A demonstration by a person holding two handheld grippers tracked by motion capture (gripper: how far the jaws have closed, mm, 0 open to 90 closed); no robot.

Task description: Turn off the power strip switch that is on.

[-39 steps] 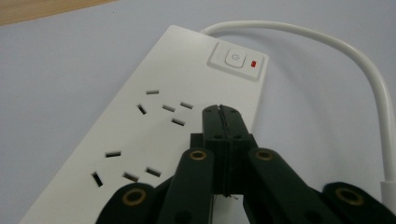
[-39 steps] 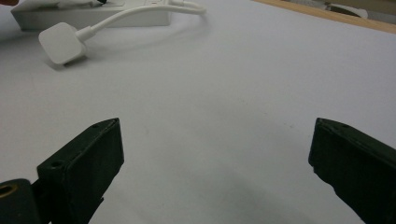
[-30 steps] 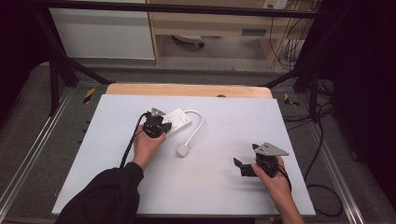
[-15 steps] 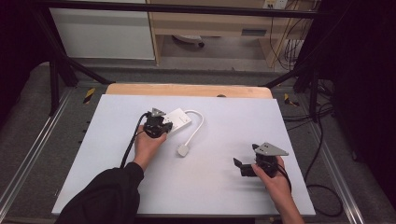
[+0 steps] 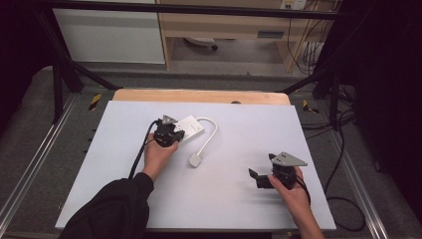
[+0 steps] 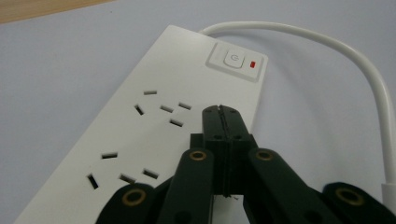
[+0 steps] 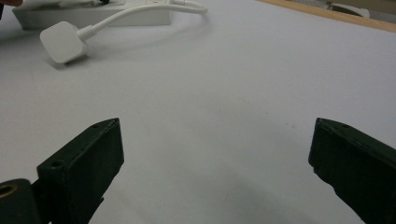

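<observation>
A white power strip (image 6: 154,126) lies on the white table top, with several socket openings and a switch (image 6: 236,60) beside a small red light. My left gripper (image 6: 222,114) hovers over the strip's near edge, jaws pressed together with nothing between them. In the high view the left gripper (image 5: 175,133) sits at the strip's (image 5: 193,126) left end. The strip's white cable (image 5: 211,134) loops round to a white plug (image 5: 195,160) lying loose. My right gripper (image 5: 257,178) rests at the front right, open and empty. Its view, right gripper (image 7: 215,154), shows the plug (image 7: 63,42) far off.
The white table top (image 5: 224,209) ends in a wooden strip (image 5: 199,96) at the back. Black cables (image 5: 343,144) trail on the floor to the right, and metal rails (image 5: 30,169) run along the left.
</observation>
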